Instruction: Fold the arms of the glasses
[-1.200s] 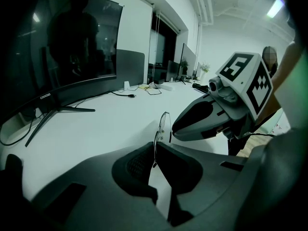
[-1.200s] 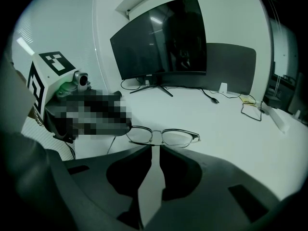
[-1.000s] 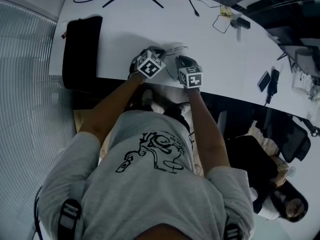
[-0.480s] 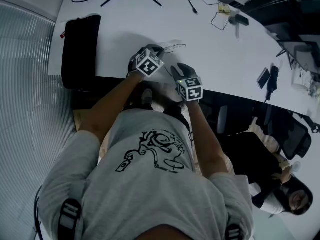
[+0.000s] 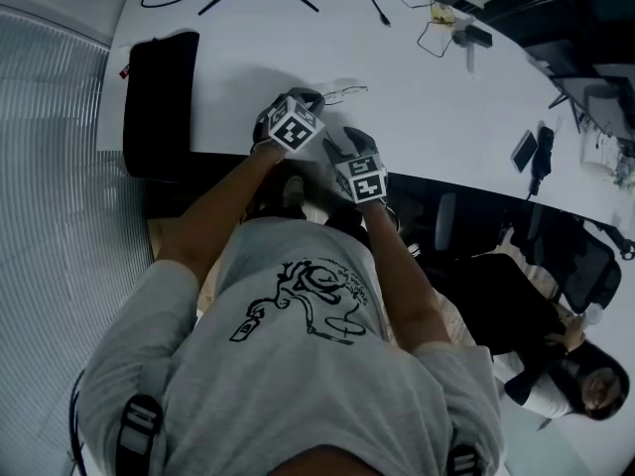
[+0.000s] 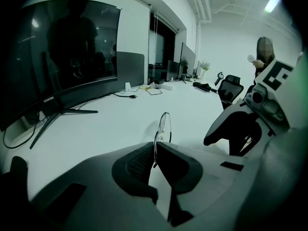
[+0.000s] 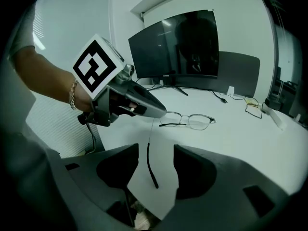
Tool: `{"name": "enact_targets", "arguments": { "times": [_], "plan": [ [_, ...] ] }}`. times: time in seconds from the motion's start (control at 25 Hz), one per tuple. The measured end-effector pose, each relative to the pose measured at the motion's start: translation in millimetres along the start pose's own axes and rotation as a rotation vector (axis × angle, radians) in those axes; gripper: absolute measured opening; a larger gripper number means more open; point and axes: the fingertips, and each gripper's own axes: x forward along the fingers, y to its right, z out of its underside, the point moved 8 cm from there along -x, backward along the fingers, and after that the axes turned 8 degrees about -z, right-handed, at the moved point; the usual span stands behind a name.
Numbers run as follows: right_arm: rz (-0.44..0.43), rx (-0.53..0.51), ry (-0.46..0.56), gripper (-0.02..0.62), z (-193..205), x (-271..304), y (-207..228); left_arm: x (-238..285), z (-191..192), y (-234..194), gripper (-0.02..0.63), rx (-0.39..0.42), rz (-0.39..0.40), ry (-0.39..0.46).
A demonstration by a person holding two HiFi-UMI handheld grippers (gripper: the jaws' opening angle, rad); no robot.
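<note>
We wear grey T-shirt, black line drawing | black shoulder straps | bracelet, left wrist | left tool, right tool: grey, black-white marker cubes

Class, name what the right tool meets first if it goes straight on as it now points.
Likely the glasses' unfolded arm, whose dark tip lies between the right tool's opening jaws.

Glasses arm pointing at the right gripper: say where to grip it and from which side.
Grip the arm's dark ear tip, from the table-edge side. It points straight between the opening fingers of the right gripper, untouched, while the left gripper clamps the frame near the hinge.
</note>
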Motion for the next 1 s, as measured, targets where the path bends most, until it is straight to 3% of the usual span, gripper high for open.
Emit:
{"name": "enact_targets", "arguments": {
  "times": [1.0],
  "plan": [
    [0.085, 0.014, -0.05, 0.224, 13.3, -4.2, 28.7, -2.4, 3.1, -0.7, 0.035, -0.018, 0.029, -0.004]
  ]
}}
